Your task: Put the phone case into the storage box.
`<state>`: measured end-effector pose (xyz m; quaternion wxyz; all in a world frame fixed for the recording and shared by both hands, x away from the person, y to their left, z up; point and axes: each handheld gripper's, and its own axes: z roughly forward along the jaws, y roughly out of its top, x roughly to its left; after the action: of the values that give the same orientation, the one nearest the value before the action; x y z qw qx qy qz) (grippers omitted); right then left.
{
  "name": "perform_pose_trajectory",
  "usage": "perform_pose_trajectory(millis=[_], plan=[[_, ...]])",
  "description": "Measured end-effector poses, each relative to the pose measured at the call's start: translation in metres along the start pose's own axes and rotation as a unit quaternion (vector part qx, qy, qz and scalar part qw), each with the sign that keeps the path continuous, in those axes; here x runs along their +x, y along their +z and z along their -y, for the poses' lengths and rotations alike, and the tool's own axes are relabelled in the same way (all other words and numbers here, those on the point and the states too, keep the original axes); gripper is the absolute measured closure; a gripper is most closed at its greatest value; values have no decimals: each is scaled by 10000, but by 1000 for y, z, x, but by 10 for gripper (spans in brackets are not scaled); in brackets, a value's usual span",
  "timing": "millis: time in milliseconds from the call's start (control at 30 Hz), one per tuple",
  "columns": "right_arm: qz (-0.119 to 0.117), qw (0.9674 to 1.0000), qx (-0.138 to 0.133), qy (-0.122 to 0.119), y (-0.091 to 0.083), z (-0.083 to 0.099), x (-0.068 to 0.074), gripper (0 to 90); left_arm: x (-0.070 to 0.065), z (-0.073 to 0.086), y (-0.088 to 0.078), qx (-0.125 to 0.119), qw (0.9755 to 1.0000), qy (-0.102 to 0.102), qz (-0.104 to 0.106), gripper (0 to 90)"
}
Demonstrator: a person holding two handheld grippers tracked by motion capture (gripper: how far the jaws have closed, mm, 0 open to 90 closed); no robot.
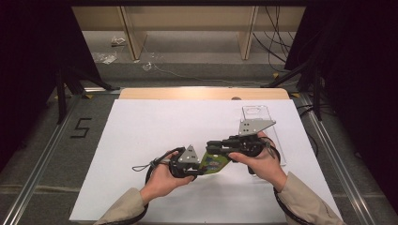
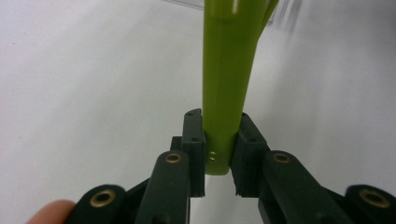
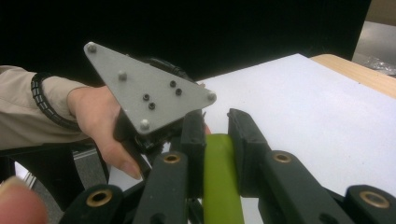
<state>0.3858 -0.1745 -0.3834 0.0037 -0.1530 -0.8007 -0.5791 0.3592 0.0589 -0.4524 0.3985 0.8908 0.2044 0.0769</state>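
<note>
- The green packet [image 1: 213, 164] hangs just above the white bench [image 1: 141, 131], near the front edge, spanning both grippers.
- Left gripper [image 2: 217, 154] clamps its left end; right gripper [image 3: 217, 154] clamps its right end.

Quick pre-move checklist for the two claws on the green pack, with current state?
1. Left claw shut on the green pack: ok, both pads press its end.
2. Right claw shut on the pack's other end: ok, pack sits tight between the jaws.
3. Pack clear of the white table sheet: cannot tell, height above it is unclear.
4. Clear plastic tray free of the claws: ok, it sits behind the right hand.
5. Left hand cable free of the pack: ok, it loops off to the left.
</note>
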Motion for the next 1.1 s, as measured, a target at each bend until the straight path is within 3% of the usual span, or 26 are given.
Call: perform_pose_trajectory(millis=[267,333,467,700,800,1100], plan=[[-56,9999,-55,-101,-1,0,-1,752,0,0,-1,20,10000,-23,77,774],[1,9997,-60,-251,-1,0,0,731,0,-1,-1,30,9999,-41,103,775],[183,9989,-110,-422,-2,-1,-1,603,1,-1,-3,-19,9999,-101,55,775],[594,9963,-506,-349,-4,2,-6,291,6,1,-6,-132,9993,-306,-187,774],[778,9951,-550,-253,-3,5,-8,232,7,1,-6,-206,9983,-446,-325,774],[1241,9898,-688,-117,-3,12,-12,197,8,2,-8,-355,9932,-844,-723,773]])
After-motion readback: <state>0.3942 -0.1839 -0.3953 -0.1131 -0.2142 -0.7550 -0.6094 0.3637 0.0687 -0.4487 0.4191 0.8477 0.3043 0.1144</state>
